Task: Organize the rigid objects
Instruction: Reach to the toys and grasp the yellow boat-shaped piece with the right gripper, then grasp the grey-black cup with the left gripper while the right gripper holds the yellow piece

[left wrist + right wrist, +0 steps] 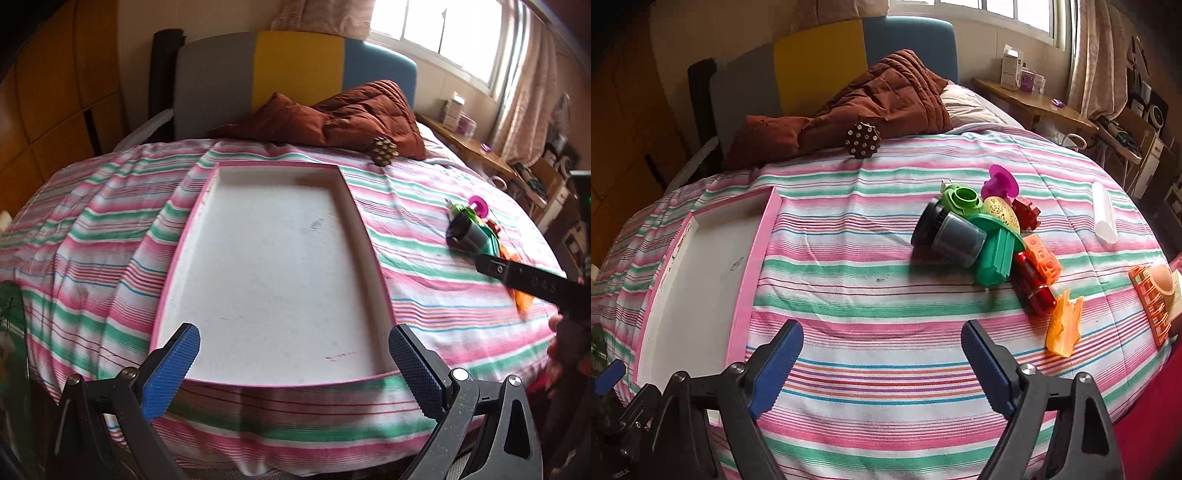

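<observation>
We hold both grippers open and empty: left gripper (293,363) over the tray (365,236), toy pile (990,236) beyond right gripper (882,363)

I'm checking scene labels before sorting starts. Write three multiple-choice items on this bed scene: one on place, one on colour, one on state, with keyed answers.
1. Where is the toy pile relative to the tray?
A. inside it
B. on the bedspread to its right
C. under it

2. What colour is the tray's rim?
A. pink
B. blue
C. black

3. What does the right gripper hold?
A. a grey cup
B. an orange block
C. nothing

Answers: 1 B, the pile lies apart from the tray; 2 A, the pink rim frames a white floor; 3 C, its jaws stand open over bare bedspread.
</observation>
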`<state>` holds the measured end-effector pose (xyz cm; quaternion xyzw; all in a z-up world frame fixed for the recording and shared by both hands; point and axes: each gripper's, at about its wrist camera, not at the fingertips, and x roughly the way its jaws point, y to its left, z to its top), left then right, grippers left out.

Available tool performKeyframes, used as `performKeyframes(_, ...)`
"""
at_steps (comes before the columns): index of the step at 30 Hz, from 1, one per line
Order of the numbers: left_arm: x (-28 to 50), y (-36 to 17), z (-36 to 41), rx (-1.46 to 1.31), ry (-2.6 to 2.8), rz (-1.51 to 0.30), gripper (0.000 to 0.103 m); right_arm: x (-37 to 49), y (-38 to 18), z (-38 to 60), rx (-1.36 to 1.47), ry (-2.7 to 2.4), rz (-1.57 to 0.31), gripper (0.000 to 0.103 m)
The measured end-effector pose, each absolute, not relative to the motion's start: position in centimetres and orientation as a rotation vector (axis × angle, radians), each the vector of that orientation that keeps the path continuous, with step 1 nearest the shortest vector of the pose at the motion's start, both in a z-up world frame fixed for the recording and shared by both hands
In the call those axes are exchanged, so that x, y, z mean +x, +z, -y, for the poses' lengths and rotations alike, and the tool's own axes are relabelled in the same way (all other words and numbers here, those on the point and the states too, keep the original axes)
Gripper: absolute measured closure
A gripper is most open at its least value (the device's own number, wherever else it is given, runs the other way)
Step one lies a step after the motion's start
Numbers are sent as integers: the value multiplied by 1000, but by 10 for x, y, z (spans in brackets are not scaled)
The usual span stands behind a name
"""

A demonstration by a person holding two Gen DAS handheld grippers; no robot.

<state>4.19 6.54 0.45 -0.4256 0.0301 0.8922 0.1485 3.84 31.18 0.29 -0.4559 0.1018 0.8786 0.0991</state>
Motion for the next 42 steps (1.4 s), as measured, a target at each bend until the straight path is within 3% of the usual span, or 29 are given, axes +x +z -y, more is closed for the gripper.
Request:
performKeyframes(3,48,6,-78,-1205,2530,-131,0,41,-1,-334,-1386,2555,-333,27)
performKeyframes(8,51,4,-87,-1235,2448,-109,0,54,3,-393,-1332,2439,-437,27)
performKeyframes(14,57,1,-102,-1219,2456,-228,0,62,-1,-464,-1330,2317,-579,31)
performKeyframes(23,62,11,-116,-1145,2438,-278,0,53,-39,-502,-1532,2185,-691,42)
performKeyframes(25,62,12,-119,-1142,2429,-275,0,51,-45,-503,-1553,2186,-681,54)
performKeyframes(27,62,13,-123,-1144,2414,-269,0,48,-48,-504,-1561,2196,-648,59)
performKeyframes(28,61,13,-125,-1146,2403,-264,0,46,-47,-504,-1557,2208,-617,67)
performKeyframes(33,59,14,-134,-1149,2362,-237,0,48,-50,-512,-1522,2248,-619,79)
performKeyframes(42,35,27,-184,-1153,2294,-185,0,63,-41,-522,-1427,2309,-788,79)
